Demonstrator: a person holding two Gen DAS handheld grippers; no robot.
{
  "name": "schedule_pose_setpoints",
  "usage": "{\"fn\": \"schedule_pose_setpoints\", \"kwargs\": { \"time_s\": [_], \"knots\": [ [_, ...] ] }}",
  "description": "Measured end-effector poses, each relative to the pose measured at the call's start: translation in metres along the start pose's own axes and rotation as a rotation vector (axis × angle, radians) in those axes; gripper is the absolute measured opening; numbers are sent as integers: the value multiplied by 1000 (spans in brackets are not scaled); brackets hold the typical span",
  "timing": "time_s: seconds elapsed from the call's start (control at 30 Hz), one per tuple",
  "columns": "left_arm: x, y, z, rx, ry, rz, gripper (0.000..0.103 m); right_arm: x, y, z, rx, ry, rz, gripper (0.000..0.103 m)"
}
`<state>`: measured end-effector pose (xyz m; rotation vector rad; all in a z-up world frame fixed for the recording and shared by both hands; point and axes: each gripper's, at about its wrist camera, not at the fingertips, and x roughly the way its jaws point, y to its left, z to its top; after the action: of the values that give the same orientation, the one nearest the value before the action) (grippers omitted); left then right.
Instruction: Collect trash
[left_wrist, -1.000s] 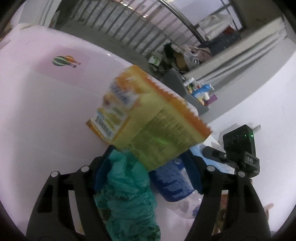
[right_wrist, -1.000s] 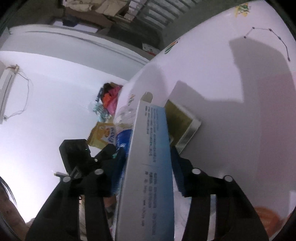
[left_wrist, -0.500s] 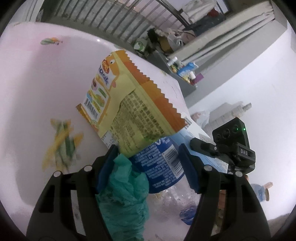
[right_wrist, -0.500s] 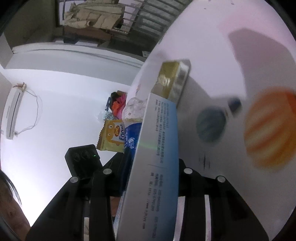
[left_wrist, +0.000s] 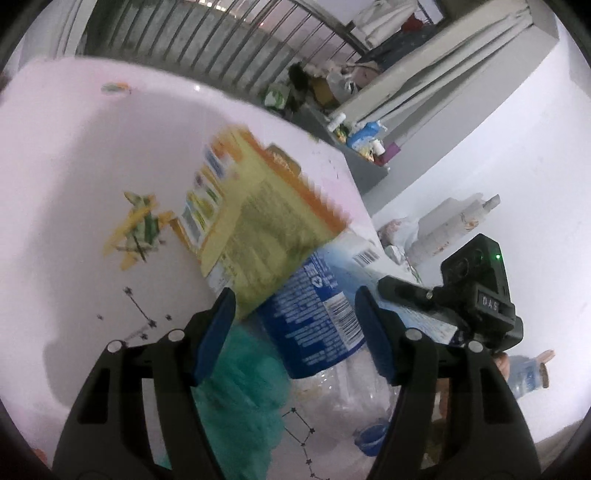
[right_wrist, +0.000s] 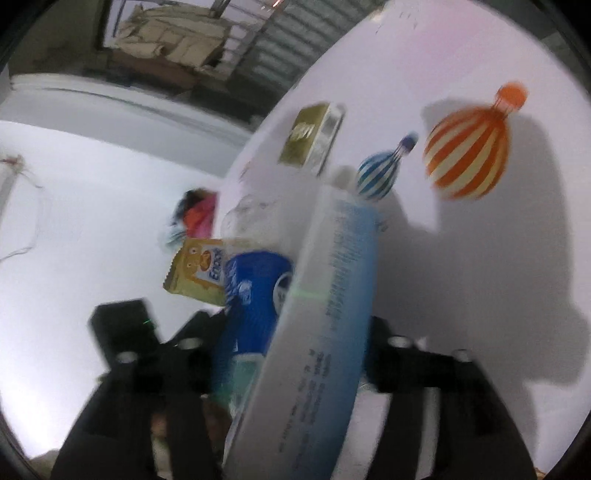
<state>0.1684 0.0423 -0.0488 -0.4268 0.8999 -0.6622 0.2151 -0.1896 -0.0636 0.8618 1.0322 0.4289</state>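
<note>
My left gripper (left_wrist: 295, 325) is shut on a bundle of trash. Between its blue pads are a crushed clear bottle with a blue label (left_wrist: 314, 317), a yellow snack bag (left_wrist: 258, 236) and a teal plastic bag (left_wrist: 243, 391). A long white-and-blue carton (right_wrist: 325, 314) lies between the jaws of my right gripper (right_wrist: 295, 343). Those jaws are opening and stand wider than the carton. The same bottle (right_wrist: 251, 295) and snack bag (right_wrist: 195, 269) show at the carton's left in the right wrist view. A gold box (right_wrist: 310, 136) lies on the white table (right_wrist: 461, 277) ahead.
The tablecloth carries printed balloons, one orange (right_wrist: 469, 155) and one blue (right_wrist: 380, 173). A yellow-and-green shape (left_wrist: 136, 229) lies flat on the table (left_wrist: 74, 166); whether print or wrapper I cannot tell. Railings and clutter (left_wrist: 325, 85) stand beyond the far edge.
Both grippers have swept across the table with their loads. The right jaws have spread wider around the carton. The gold box is farther off and the printed balloons have come into view.
</note>
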Motion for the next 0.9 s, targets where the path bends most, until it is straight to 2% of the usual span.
{"fn": "schedule_pose_setpoints", "kwargs": {
  "time_s": [0.1,0.27,0.37,0.5,0.57,0.7,0.9],
  "knots": [
    [-16,1,7,9,-38,25,67,-15,4,2,-26,-24,-24,69],
    [-45,4,31,27,-127,67,67,-35,10,15,-82,-70,-152,70],
    [-49,3,53,39,-152,87,67,-54,6,18,-114,-104,-195,70],
    [-45,0,79,61,-146,104,67,-62,11,34,-144,-145,-240,70],
    [-36,-5,95,84,-113,100,67,-60,13,41,-149,-146,-251,70],
    [-1,-10,130,108,24,68,67,-56,11,48,-127,-141,-288,70],
    [62,-16,169,204,216,115,67,-58,-7,41,-46,-123,-272,70]
  ]
}}
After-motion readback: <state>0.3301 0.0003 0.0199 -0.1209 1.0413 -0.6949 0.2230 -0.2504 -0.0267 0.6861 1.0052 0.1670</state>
